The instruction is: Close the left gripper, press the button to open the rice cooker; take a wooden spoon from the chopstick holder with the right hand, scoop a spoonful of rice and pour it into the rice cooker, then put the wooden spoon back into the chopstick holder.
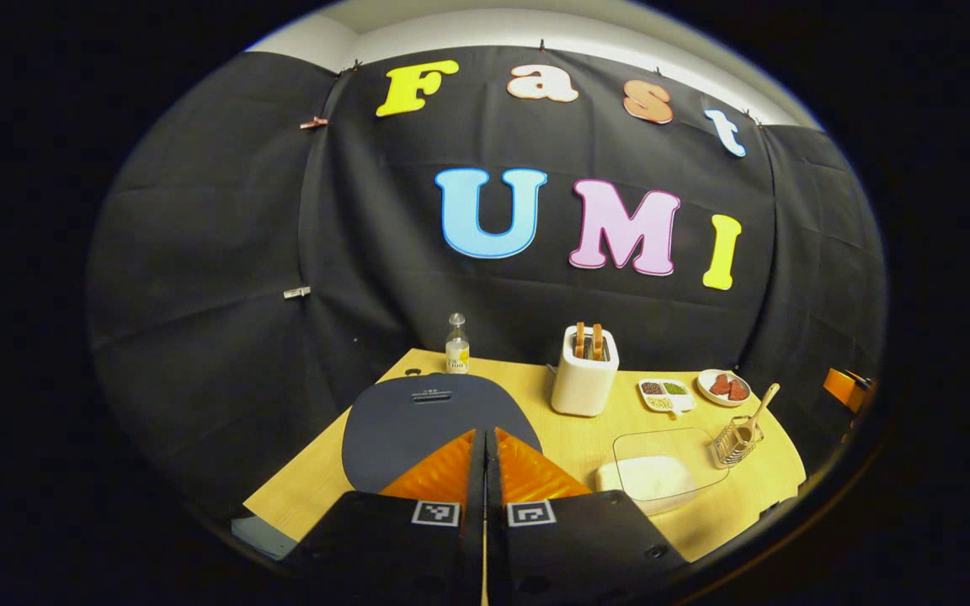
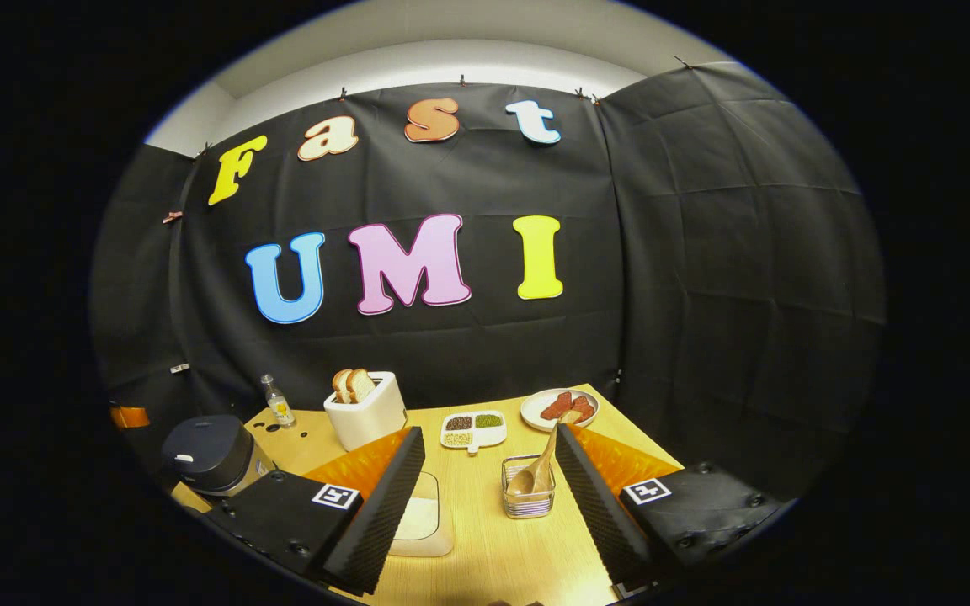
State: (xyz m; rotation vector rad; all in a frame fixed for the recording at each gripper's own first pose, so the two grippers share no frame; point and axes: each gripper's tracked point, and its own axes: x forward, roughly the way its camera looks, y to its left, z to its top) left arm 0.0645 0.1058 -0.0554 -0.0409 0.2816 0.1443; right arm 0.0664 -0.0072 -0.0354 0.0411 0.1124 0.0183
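Above the rice cooker (image 1: 434, 421) the left hand-held gripper (image 1: 485, 446) is pressed together; the right hand-held gripper (image 2: 485, 471) is spread.

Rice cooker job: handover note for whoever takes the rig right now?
Left tool: shut, empty, poised over the cooker, whose lid is down.
Right tool: open, empty, facing the holder.
Spoon: in the holder, handle leaning back.
Rice dish: on the table, left of the holder.
Done: left tool closed.
Left: press the button to open the cooker, take the spoon, scoop rice into the cooker, return the spoon to the holder.
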